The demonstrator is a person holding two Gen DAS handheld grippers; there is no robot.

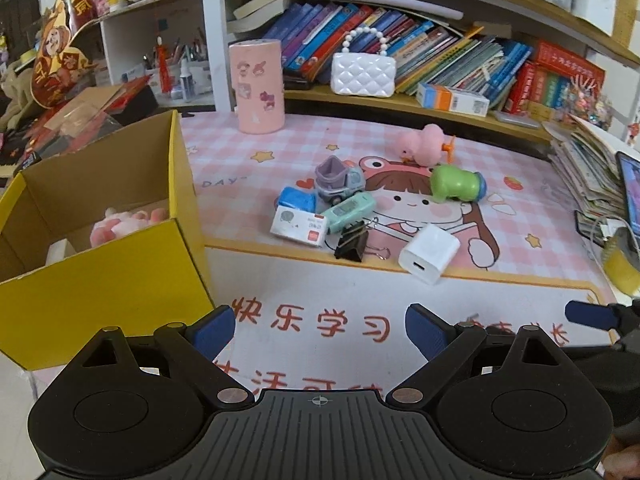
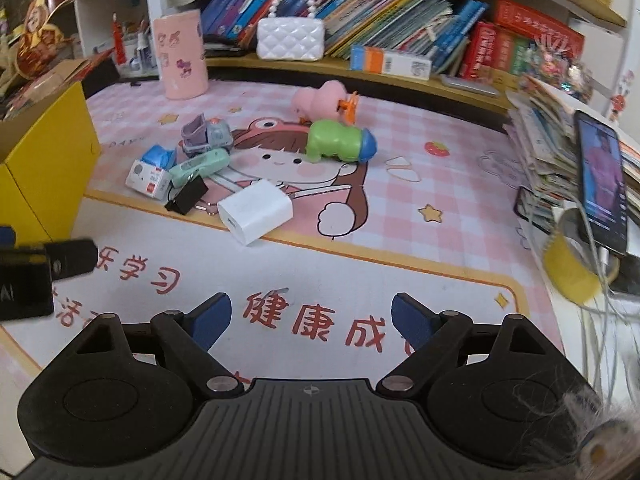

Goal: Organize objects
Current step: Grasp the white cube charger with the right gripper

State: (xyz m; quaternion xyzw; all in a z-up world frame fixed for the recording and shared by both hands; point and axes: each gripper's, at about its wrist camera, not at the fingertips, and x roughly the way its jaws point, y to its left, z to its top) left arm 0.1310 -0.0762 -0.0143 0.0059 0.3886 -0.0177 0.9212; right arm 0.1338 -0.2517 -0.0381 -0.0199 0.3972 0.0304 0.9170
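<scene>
A heap of small things lies on the pink desk mat (image 1: pixel 520 208): a white charger block (image 1: pixel 429 253), a black binder clip (image 1: pixel 352 241), a mint green gadget (image 1: pixel 349 211), a white card box (image 1: pixel 298 226), a blue pack (image 1: pixel 297 199), a purple toy truck (image 1: pixel 339 179), a green toy (image 1: pixel 456 183) and a pink plush (image 1: pixel 424 146). The yellow cardboard box (image 1: pixel 100 280) stands at the left with a pink plush (image 1: pixel 120 226) inside. My left gripper (image 1: pixel 320 330) is open and empty, short of the heap. My right gripper (image 2: pixel 312 318) is also open and empty, with the charger block (image 2: pixel 256 210) ahead to its left.
A pink cylinder holder (image 1: pixel 258 86) and a white quilted purse (image 1: pixel 362 72) stand at the back by the bookshelf (image 1: pixel 460 110). A stack of booklets (image 2: pixel 548 152), a propped phone (image 2: pixel 604 184) with cables and a yellow tape roll (image 2: pixel 572 272) crowd the right edge.
</scene>
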